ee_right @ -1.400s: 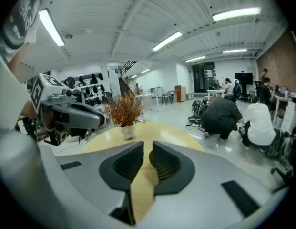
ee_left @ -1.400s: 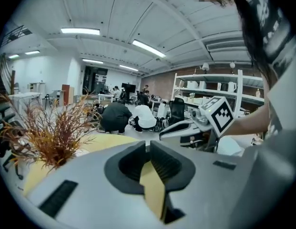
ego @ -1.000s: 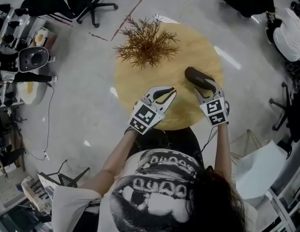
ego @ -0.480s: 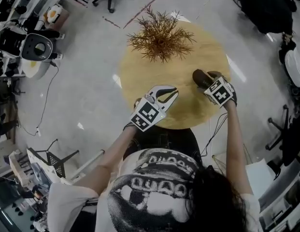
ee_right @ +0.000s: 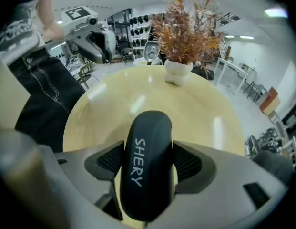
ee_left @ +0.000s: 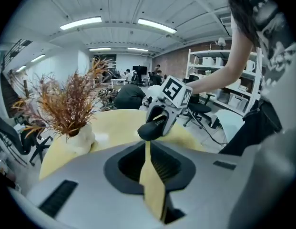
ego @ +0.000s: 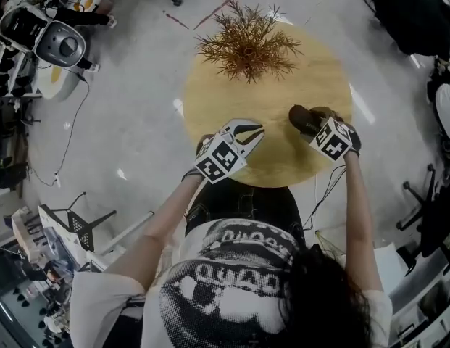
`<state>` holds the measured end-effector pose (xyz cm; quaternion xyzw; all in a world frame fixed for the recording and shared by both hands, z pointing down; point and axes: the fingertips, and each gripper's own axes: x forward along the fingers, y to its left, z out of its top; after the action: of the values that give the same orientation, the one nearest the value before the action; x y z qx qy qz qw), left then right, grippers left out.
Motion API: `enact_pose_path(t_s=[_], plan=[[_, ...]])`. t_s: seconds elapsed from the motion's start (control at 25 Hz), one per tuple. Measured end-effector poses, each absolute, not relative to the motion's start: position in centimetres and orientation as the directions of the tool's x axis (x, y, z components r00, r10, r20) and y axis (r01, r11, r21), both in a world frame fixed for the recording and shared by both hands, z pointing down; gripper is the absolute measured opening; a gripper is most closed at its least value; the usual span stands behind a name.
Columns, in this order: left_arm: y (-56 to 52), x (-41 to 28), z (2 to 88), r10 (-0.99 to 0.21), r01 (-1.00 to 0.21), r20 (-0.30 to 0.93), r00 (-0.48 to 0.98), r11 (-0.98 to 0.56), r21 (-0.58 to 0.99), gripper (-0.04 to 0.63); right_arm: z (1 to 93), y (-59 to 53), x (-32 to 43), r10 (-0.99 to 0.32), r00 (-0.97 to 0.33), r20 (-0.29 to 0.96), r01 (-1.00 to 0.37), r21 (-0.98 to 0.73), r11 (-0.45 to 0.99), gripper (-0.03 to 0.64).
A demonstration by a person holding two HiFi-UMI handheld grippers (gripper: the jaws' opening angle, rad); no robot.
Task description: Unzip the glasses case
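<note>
The glasses case (ee_right: 145,166) is dark and oblong, with white lettering on its top. It lies lengthwise between the jaws of my right gripper (ee_right: 147,163), which are closing, and both pads touch its sides. In the head view the case (ego: 303,117) sits at the right of the round wooden table (ego: 282,85), with the right gripper (ego: 313,122) over its near end. My left gripper (ego: 253,127) hovers above the table's near edge, shut with nothing between its jaws. The left gripper view has the case (ee_left: 155,126) straight ahead, beyond the left gripper (ee_left: 148,149).
A dried brown plant (ego: 248,46) in a white vase (ee_right: 178,72) stands at the far side of the table. Office chairs, shelving and equipment (ego: 58,46) surround the table on the grey floor.
The right gripper has rolled and come down over the case, now straddling it more steeply. The left gripper has sunk a little toward the table's near edge.
</note>
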<state>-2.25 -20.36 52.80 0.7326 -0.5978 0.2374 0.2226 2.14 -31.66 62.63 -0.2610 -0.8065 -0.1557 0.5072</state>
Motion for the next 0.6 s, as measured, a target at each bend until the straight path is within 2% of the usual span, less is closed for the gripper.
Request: enact_pose_path(t_s=[0.16,0.28,0.6], plan=[[-20.9,-1.8,54.5,-0.720,-0.955,0.655,0.229,-0.298,0.007,0.037,62.7,-29.8,3.3,0.300,-0.310,0.902,0.671,-0.016,0.741,0.321],[-21.8,-1.6,55.9,-0.678,-0.922,0.678,0.284,-0.387,-0.001,0.110,62.6,-28.7,4.3,0.327,-0.281,0.903,0.735,-0.017,0.678,0.321],[-24.2,-0.6,59.8,-0.539,-0.752,0.754,0.377,-0.653,-0.091,0.110,62.8,-27.3,5.8,0.340,-0.216,0.915,0.848,0.003,0.530,0.321]])
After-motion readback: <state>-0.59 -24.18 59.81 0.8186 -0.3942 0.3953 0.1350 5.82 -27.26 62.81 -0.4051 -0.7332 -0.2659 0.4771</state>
